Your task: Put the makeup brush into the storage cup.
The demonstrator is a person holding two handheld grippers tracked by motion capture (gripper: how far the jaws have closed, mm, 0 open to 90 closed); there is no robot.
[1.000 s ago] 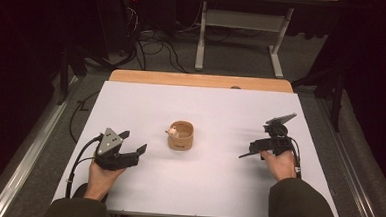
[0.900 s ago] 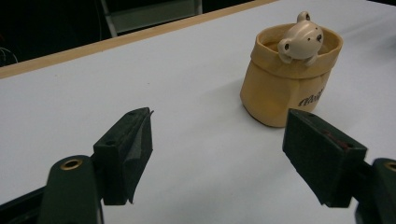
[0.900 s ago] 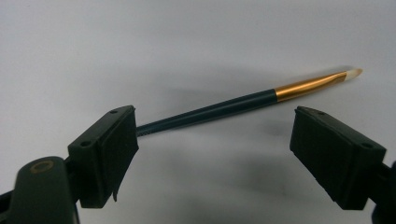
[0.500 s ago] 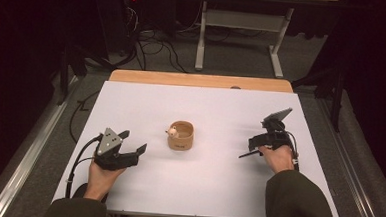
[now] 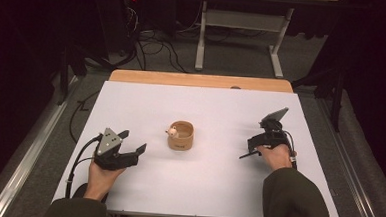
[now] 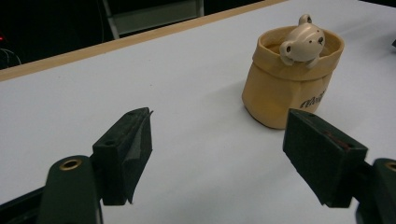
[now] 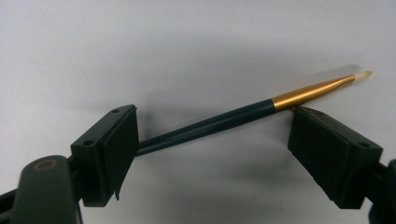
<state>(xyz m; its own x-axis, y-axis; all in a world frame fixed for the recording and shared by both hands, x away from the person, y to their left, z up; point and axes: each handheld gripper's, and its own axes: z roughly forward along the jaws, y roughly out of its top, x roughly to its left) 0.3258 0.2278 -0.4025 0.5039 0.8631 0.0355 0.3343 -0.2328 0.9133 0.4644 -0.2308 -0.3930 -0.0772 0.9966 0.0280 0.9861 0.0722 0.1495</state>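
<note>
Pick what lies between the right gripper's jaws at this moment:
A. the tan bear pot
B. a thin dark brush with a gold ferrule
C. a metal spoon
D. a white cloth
B. In the right gripper view, the open right gripper straddles a thin dark brush with a gold ferrule lying on the white table; the bear pot stands apart at the table's middle.

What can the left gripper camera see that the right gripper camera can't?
The left gripper view alone has the tan pot with a little bear peeking over its rim, and the table's wooden edge. The right gripper view alone has a thin dark brush with a gold end, lying between the open right gripper jaws. Both look along two spread black jaws over the white table; the left gripper is open too.
</note>
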